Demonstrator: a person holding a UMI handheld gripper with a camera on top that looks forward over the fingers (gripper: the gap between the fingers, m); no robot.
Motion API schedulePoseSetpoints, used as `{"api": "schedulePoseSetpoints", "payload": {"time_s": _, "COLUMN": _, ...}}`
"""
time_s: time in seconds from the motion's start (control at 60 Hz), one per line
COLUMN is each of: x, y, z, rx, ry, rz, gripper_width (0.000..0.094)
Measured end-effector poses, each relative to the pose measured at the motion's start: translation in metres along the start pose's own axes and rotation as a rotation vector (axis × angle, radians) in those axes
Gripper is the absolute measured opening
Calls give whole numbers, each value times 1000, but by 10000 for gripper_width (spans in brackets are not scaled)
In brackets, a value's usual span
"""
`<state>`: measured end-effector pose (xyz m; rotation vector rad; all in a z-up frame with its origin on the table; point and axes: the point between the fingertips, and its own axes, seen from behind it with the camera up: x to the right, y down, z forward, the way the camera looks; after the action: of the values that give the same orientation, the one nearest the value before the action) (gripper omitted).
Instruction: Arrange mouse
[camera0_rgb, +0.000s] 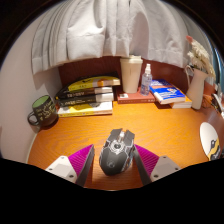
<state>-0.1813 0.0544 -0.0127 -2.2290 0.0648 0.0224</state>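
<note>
A black and grey gaming mouse (117, 152) sits between my gripper's (115, 152) two fingertips, low over the front of the orange wooden desk (150, 125). Both pink pads (76, 162) close in on its sides, so the gripper is shut on the mouse. The mouse's cable end points away from me, toward the back of the desk. I cannot tell whether its underside touches the wood.
Stacked books (87, 97) and a dark green mug (43, 110) are at the back left. A beige cup (131, 72), a small bottle (147, 78) and a blue book (170, 95) stand at the back right. A white object (213, 140) lies at the right edge.
</note>
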Motion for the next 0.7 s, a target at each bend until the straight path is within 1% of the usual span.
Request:
{"api": "schedulePoseSetpoints", "payload": {"time_s": 0.1, "x": -9, "y": -12, "z": 16, "rx": -2, "ry": -1, "rz": -6, "gripper_width": 782}}
{"api": "schedulePoseSetpoints", "payload": {"time_s": 0.15, "x": -11, "y": -17, "z": 23, "rx": -5, "ry": 3, "rz": -4, "gripper_width": 755}}
{"api": "schedulePoseSetpoints", "payload": {"time_s": 0.183, "x": -12, "y": -19, "z": 27, "rx": -6, "ry": 5, "rz": -3, "gripper_width": 715}}
{"api": "schedulePoseSetpoints", "payload": {"time_s": 0.25, "x": -10, "y": -23, "z": 34, "rx": -11, "ry": 23, "rz": -8, "gripper_width": 586}}
{"api": "schedulePoseSetpoints", "payload": {"time_s": 0.267, "x": -10, "y": -24, "z": 35, "rx": -13, "ry": 28, "rz": -12, "gripper_width": 566}}
{"api": "schedulePoseSetpoints", "payload": {"time_s": 0.367, "x": -12, "y": -25, "z": 38, "rx": -32, "ry": 12, "rz": -20, "gripper_width": 521}}
{"api": "schedulePoseSetpoints", "payload": {"time_s": 0.533, "x": -11, "y": -28, "z": 43, "rx": -60, "ry": -10, "rz": -52, "gripper_width": 399}}
{"api": "schedulePoseSetpoints", "payload": {"time_s": 0.633, "x": -12, "y": -33, "z": 48, "rx": -89, "ry": -23, "rz": -62, "gripper_width": 394}}
{"api": "schedulePoseSetpoints", "payload": {"time_s": 0.7, "x": -13, "y": -37, "z": 49, "rx": -110, "ry": -57, "rz": -78, "gripper_width": 392}}
